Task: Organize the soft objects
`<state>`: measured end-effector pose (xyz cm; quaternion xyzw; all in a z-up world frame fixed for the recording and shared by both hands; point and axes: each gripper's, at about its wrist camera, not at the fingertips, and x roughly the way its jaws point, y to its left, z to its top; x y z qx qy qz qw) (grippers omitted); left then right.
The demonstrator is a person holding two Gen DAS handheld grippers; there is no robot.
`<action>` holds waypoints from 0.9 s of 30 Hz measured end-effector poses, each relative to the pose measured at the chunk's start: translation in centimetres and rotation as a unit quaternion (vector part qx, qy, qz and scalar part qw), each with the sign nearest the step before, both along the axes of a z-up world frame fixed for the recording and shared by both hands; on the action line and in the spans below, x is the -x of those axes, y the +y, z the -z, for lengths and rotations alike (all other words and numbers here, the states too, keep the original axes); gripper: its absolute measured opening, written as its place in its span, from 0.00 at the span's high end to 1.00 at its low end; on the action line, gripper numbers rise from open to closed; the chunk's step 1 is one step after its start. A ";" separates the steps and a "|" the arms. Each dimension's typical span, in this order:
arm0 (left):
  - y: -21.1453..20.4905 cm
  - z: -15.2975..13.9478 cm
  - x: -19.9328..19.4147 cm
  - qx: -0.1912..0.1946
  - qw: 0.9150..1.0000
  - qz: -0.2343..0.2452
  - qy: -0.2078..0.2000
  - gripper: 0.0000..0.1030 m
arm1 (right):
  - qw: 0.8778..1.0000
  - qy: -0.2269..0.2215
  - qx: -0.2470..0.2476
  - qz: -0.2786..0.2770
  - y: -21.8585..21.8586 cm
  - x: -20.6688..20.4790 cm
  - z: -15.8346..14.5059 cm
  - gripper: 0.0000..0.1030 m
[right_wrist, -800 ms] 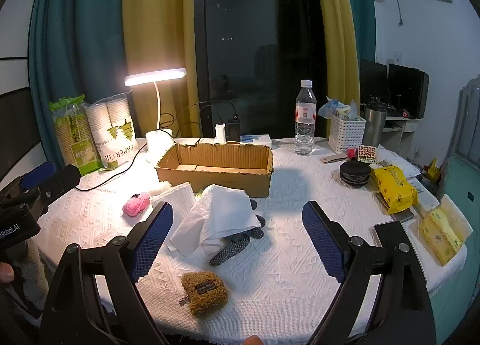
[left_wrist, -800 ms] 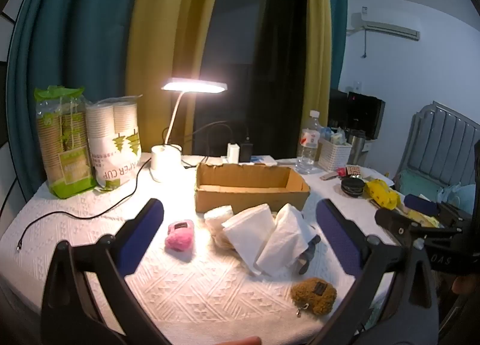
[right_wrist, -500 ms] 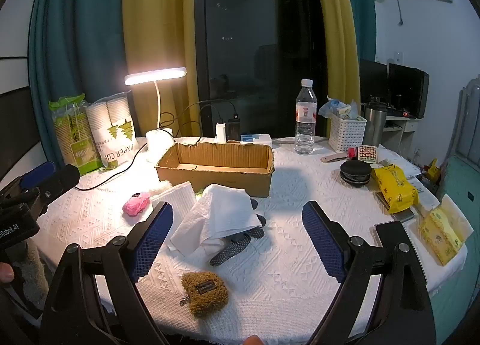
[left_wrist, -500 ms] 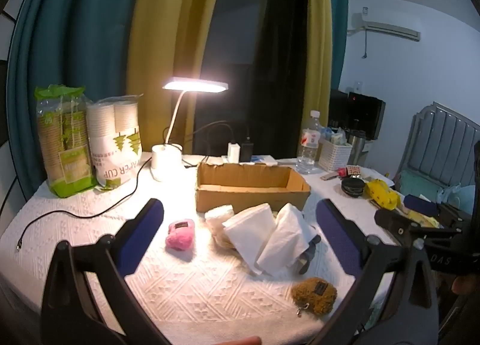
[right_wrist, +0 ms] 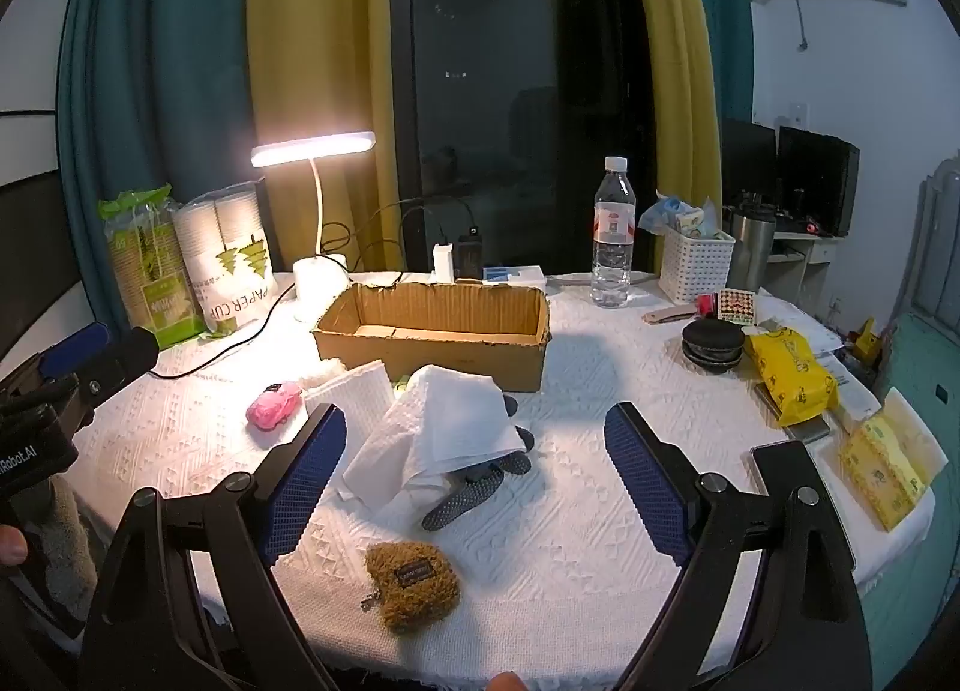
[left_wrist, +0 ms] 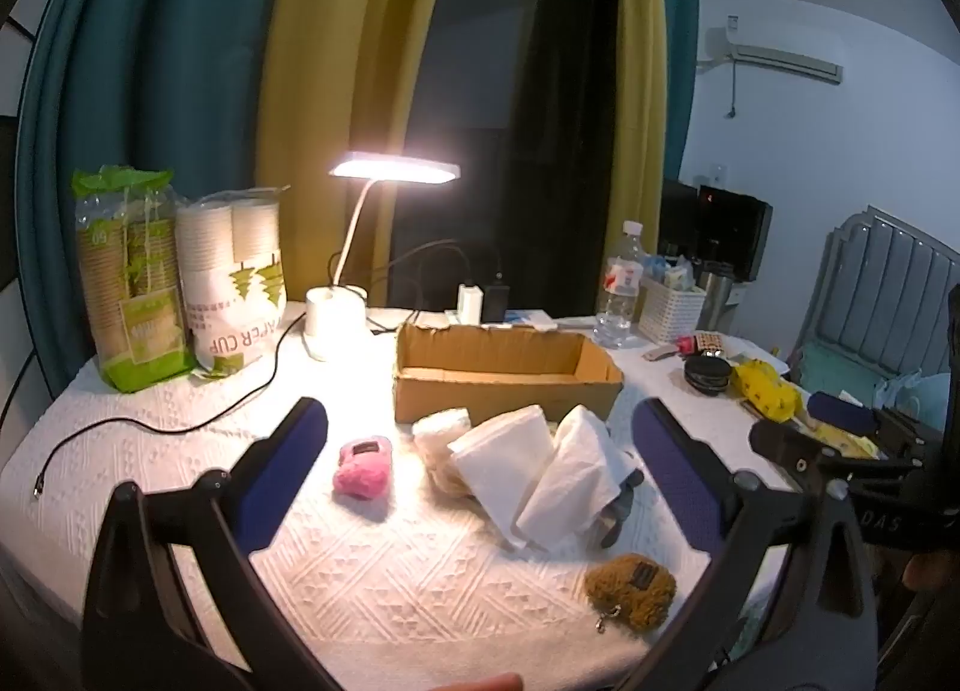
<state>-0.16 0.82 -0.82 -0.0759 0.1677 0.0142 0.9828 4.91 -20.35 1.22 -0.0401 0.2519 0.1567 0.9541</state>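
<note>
Where the white embossed tablecloth [right_wrist: 540,541] lies lit by the lamp, a heap of white folded paper towels [right_wrist: 432,433] sits just in front of an open brown cardboard box [right_wrist: 435,331], partly covering a dark grey dotted sock [right_wrist: 474,487]. A small pink plush pouch [left_wrist: 362,466] lies to the heap's left, apart from it, and a fuzzy brown pouch with a dark label [right_wrist: 413,574] rests nearer the table's front edge. The left gripper [left_wrist: 480,463] hangs above the table with its blue-padded fingers spread wide, holding nothing. The right gripper [right_wrist: 474,475] is likewise spread and empty, with the towel heap seen between its fingers. Behind the box stand a lit white desk lamp [right_wrist: 315,211], sleeves of paper cups [right_wrist: 225,259] and a clear plastic water bottle [right_wrist: 612,235].
</note>
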 end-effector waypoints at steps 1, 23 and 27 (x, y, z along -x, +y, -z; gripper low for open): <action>0.1 0.1 0.0 0.000 1.000 0.000 0.001 0.01 | 1.000 0.000 0.000 0.000 0.0 0.0 0.0 0.12; 0.3 6.8 -3.0 0.004 0.995 -0.008 0.102 0.01 | 0.986 0.154 0.033 -0.057 2.6 -3.2 11.2 0.12; -0.2 7.2 -4.0 -0.001 0.993 -0.001 0.116 0.01 | 0.979 0.186 0.040 -0.079 3.4 -3.6 13.2 0.30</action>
